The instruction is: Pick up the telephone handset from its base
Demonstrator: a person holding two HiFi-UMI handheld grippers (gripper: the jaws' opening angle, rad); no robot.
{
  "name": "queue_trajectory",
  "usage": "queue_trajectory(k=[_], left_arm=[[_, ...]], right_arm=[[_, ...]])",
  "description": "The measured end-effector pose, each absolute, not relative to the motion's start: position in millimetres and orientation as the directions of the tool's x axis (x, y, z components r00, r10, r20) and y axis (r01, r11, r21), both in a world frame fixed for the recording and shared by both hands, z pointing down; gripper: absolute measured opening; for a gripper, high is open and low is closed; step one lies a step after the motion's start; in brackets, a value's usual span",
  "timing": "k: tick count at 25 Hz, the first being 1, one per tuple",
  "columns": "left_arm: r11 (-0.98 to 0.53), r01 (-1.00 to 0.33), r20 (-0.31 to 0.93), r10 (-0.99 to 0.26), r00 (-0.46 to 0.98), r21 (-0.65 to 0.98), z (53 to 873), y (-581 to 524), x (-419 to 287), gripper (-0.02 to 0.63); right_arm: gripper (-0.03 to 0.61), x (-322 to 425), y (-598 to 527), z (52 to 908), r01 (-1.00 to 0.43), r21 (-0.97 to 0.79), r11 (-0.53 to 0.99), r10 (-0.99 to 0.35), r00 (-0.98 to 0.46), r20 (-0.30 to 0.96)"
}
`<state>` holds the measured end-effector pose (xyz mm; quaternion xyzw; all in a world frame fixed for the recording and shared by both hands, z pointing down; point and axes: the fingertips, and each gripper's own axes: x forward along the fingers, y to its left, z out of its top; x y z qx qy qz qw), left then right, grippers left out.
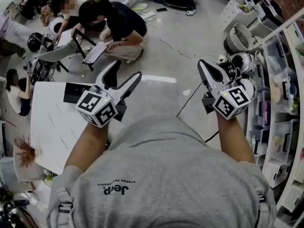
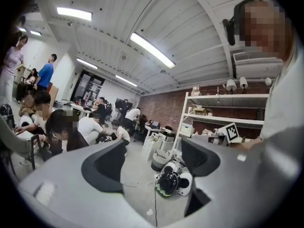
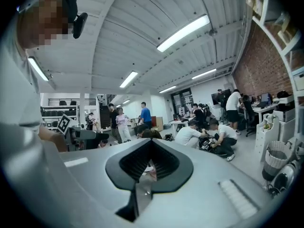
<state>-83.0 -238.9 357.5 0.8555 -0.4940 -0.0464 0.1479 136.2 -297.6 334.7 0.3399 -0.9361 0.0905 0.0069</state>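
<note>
Left gripper (image 1: pixel 126 73): held over the near edge of the white table (image 1: pixel 50 125), marker cube (image 1: pixel 97 107) toward the person, jaws released and standing wide apart. The left gripper view (image 2: pixel 153 146) shows only floor between them. Right gripper (image 1: pixel 205 70): held over bare floor, well apart from the table, marker cube (image 1: pixel 232 102) toward the person. The right gripper view (image 3: pixel 151 144) shows its jaws clenched tip to tip, with nothing gripped. Task's thing: no handset can be made out in any view. Only the head view shows the table top, where a dark flat thing (image 1: pixel 72 92) lies at the far edge, partly hidden behind the left gripper; whether it is the telephone cannot be told. Head view only: a black cable (image 1: pixel 190 99) on the floor between the grippers, and people seated on the floor (image 1: pixel 116 27) beyond the table. Left gripper view: round black and white helmets (image 2: pixel 171 182) on the floor beside shelving (image 2: pixel 223 120), a brick wall (image 2: pixel 159 109), and the right gripper's cube at the right. Right gripper view: ceiling lights (image 3: pixel 183 32) and standing people (image 3: pixel 145 118) far off.
</note>
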Motion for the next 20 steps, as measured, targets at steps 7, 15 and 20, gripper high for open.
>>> queue_trajectory(k=[7, 15, 20], left_arm=[[-0.333, -0.874, 0.1, -0.916, 0.389, 0.353, 362.2, -273.8, -50.9, 0.408], [-0.369, -0.858, 0.111, -0.895, 0.431, 0.357, 380.1, -300.3, -76.3, 0.407], [-0.381, -0.856, 0.115, -0.889, 0.443, 0.349, 385.9, -304.6, -93.0, 0.407]], right_arm=[[0.005, 153.9, -351.9, 344.2, -0.517, -0.146, 0.844, -0.507, -0.856, 0.101], [0.005, 111.5, -371.4, 356.1, -0.522, -0.121, 0.844, -0.512, -0.852, 0.11], [0.005, 73.0, -372.3, 363.4, -0.492, -0.13, 0.861, -0.476, -0.869, 0.136]])
